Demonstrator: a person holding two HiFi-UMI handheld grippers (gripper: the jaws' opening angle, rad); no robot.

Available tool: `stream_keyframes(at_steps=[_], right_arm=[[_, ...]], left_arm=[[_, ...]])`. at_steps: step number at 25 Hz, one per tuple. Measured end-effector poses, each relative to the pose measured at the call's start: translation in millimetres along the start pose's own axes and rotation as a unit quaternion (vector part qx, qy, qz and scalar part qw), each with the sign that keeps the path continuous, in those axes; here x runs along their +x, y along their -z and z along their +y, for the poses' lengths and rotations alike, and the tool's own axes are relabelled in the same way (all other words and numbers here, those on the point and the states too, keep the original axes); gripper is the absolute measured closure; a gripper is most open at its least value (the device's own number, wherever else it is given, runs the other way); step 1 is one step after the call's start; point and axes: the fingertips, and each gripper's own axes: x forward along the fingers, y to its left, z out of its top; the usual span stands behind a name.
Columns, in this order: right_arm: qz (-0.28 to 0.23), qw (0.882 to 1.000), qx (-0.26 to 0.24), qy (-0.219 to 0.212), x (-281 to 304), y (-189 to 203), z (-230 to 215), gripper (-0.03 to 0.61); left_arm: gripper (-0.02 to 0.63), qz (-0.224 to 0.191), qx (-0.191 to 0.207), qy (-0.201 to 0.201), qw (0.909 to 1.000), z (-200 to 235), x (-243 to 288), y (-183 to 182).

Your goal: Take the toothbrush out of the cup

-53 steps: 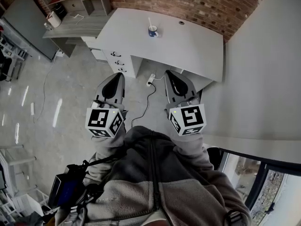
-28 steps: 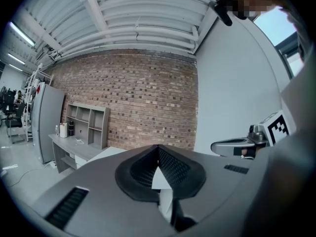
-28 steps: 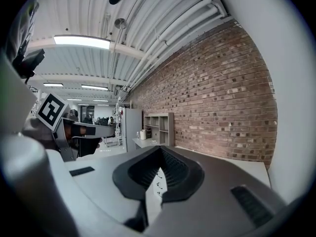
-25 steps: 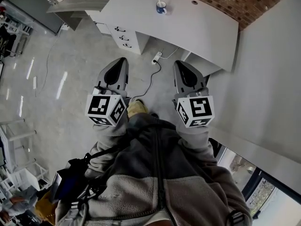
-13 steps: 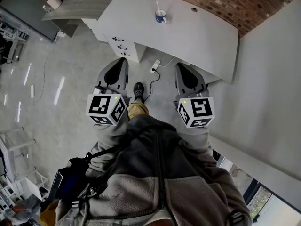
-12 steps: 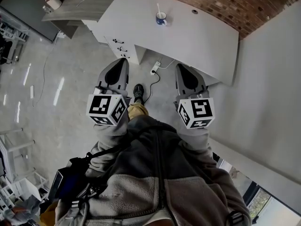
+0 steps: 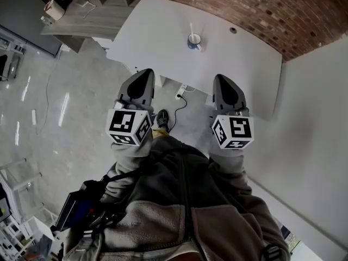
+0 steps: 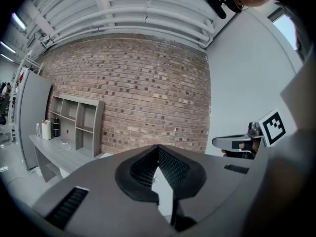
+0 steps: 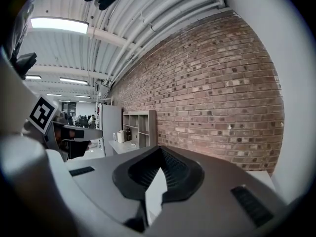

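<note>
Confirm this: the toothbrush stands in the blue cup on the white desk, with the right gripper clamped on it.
Not clamped. In the head view the right gripper hangs well short of the cup, gripping nothing; the toothbrush stands in it untouched.

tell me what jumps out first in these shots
The two marker-cubed grippers dominate the head view: the left gripper and the right gripper are held side by side over the floor, just short of the desk, both shut and empty. Beyond them a blue and white cup with a toothbrush standing in it sits alone on the white desk, near the brick wall.
</note>
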Motion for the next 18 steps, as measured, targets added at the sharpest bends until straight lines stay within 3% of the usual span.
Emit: stream_keyframes(at_steps=[8, 18], right_arm=[[-0.001, 1.0, -0.004, 0.002, 78.3, -11.2, -4.0, 0.578], [0.038, 0.999, -0.025, 0.003, 123.1, 3.7, -7.9, 0.578]], left_arm=[[0.609, 0.014, -0.004, 0.006, 0.9999, 63.1, 56.7, -4.3], [0.609, 0.02, 0.001, 0.032, 0.9993, 84.6, 99.3, -0.1]])
